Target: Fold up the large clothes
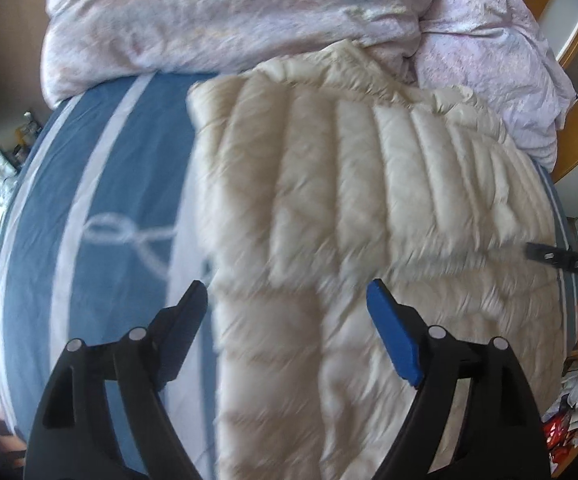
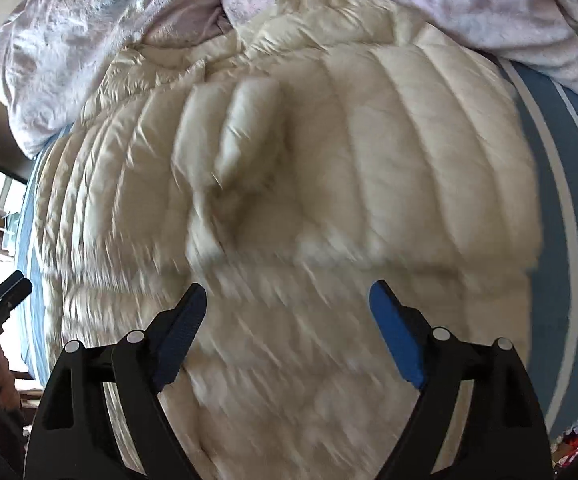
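Note:
A cream quilted puffer jacket (image 1: 349, 200) lies spread on a blue bed sheet with white stripes (image 1: 89, 184). My left gripper (image 1: 287, 292) is open and empty above the jacket's left edge. In the right wrist view the jacket (image 2: 289, 184) fills the frame, with a raised fold (image 2: 245, 128) near its middle. My right gripper (image 2: 287, 294) is open and empty above the jacket's near part. The right gripper shows at the right edge of the left wrist view (image 1: 561, 258); the left gripper shows at the left edge of the right wrist view (image 2: 3, 296).
A pale pink crumpled duvet (image 1: 229, 16) is piled at the far end of the bed, touching the jacket's far edge; it also shows in the right wrist view (image 2: 89, 32). Wooden furniture (image 1: 577, 92) stands at the right. Clutter lies on the floor (image 1: 565, 432) at the lower right.

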Available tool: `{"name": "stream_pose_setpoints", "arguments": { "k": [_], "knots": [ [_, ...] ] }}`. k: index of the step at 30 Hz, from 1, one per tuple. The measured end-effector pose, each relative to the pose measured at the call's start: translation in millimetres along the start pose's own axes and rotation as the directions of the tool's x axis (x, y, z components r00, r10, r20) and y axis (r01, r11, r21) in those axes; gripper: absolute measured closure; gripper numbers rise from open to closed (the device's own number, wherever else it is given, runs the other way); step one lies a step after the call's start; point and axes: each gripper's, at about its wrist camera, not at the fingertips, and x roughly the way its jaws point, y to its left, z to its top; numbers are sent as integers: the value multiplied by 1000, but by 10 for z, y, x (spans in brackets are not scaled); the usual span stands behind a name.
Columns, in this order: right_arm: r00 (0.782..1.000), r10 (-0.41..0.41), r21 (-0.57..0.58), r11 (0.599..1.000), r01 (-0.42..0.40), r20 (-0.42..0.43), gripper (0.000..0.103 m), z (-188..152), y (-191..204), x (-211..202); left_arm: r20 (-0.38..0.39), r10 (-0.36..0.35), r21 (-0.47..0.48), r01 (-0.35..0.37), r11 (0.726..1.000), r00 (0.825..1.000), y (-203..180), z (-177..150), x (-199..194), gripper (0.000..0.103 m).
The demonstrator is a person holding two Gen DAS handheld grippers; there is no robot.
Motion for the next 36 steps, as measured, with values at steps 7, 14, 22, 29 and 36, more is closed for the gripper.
{"name": "stream_pose_setpoints", "arguments": {
  "k": [7, 14, 22, 29, 36],
  "knots": [
    [996, -81, 26, 996, 82, -26, 18, -700, -601, -289, -28, 28, -43, -29, 999, 999, 274, -727, -195, 21],
    [993, -97, 110, 989, 104, -68, 18, -1336, -1136, -440, -67, 1, -104, -8, 995, 998, 370, -1287, -283, 21],
    [987, -94, 118, 987, 109, -129, 18, -1833, -1419, -447, -104, -2, -127, -11, 992, 995, 324, -1721, -301, 21],
    [988, -67, 114, 990, 83, -141, 18, -2355, -1633, -571, -108, -20, -164, 2, 986, 994, 329, -1977, -307, 21],
    [988, 0, 147, 989, 23, -154, 18, -2847, -1830, -588, -87, -38, -186, 21, 982, 996, 292, -2088, -333, 23]
  ]
}}
